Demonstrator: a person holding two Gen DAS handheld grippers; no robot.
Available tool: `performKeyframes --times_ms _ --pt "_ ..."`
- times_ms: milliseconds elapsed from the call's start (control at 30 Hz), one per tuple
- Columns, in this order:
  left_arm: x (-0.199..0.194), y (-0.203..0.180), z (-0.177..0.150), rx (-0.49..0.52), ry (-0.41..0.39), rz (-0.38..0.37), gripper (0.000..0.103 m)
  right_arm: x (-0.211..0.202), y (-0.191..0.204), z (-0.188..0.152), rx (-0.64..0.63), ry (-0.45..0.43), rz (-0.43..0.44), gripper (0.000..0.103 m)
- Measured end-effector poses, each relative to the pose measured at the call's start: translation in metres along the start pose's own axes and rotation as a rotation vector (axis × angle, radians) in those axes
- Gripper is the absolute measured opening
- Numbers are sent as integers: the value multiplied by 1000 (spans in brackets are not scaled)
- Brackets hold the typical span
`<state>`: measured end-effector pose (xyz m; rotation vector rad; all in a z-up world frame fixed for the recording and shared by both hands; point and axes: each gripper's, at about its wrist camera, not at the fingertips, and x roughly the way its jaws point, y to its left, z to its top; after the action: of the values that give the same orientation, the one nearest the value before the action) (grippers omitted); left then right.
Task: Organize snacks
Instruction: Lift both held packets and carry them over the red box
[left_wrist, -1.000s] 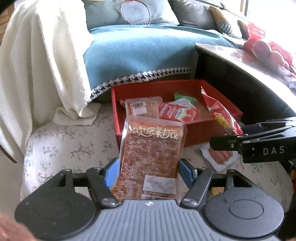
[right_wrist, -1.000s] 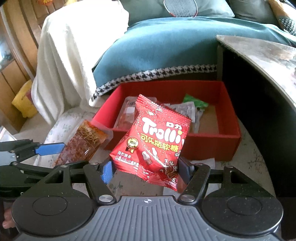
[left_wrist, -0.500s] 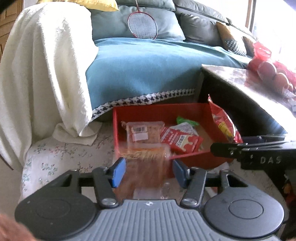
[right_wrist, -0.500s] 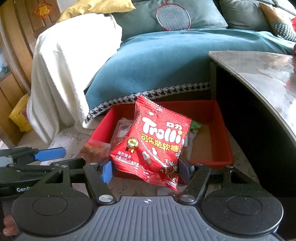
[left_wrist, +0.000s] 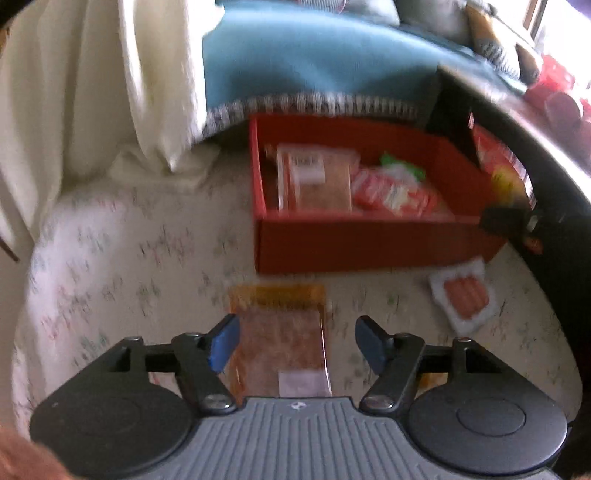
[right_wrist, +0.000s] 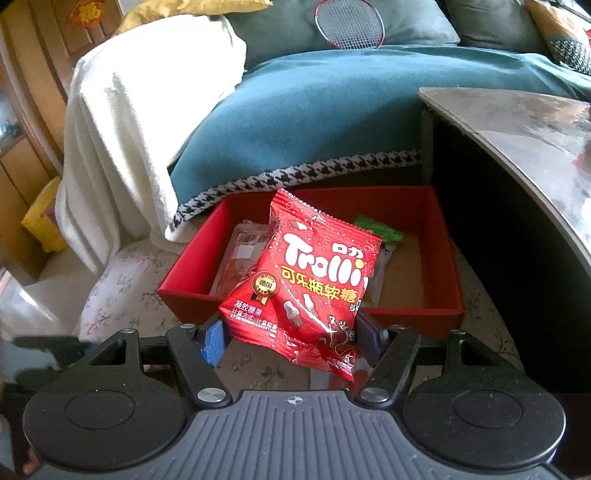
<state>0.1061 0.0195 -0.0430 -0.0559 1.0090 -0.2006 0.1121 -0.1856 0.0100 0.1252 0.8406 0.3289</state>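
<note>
brown packet (left_wrist: 280, 343) lengthwise toward red box (left_wrist: 369, 240)

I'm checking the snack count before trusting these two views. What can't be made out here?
- Left wrist view: motion blur makes the print on the brown packet and the packs in the red box unreadable.
- Right wrist view: the Trolli bag covers the middle of the box's contents.
- Right wrist view: the left hand-held gripper is only a dark blur at the left edge.

Teal blanket (right_wrist: 332, 110); white throw (right_wrist: 129, 122); racket (right_wrist: 349, 22)
</note>
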Motion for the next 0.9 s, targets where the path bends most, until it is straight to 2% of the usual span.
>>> performKeyframes --times_ms 67,167,200,233,267,367,433,600,900 --pt "6 -4 -7 12 23 36 67 -1 1 0 1 4 8 75" --pt "19 -9 -11 12 68 17 79 -2 3 -1 -5 7 22 75" --pt "22 -11 -12 23 61 54 79 -3 3 -2 -7 7 23 75" --pt "25 -12 -14 31 69 117 75 -3 4 -2 -10 9 27 75" --pt "30 -10 -16 22 88 140 72 -3 4 -2 -13 10 30 75" --pt "23 -5 -19 4 69 134 62 -4 3 -3 -15 12 29 75" --pt "20 -1 -21 -17 65 132 59 -5 2 -2 -11 13 31 75" --pt "9 -2 -18 -33 48 116 58 -7 6 -1 -18 -7 30 75" --pt "-31 -3 1 -47 -85 98 58 -5 11 4 -13 -38 24 75"
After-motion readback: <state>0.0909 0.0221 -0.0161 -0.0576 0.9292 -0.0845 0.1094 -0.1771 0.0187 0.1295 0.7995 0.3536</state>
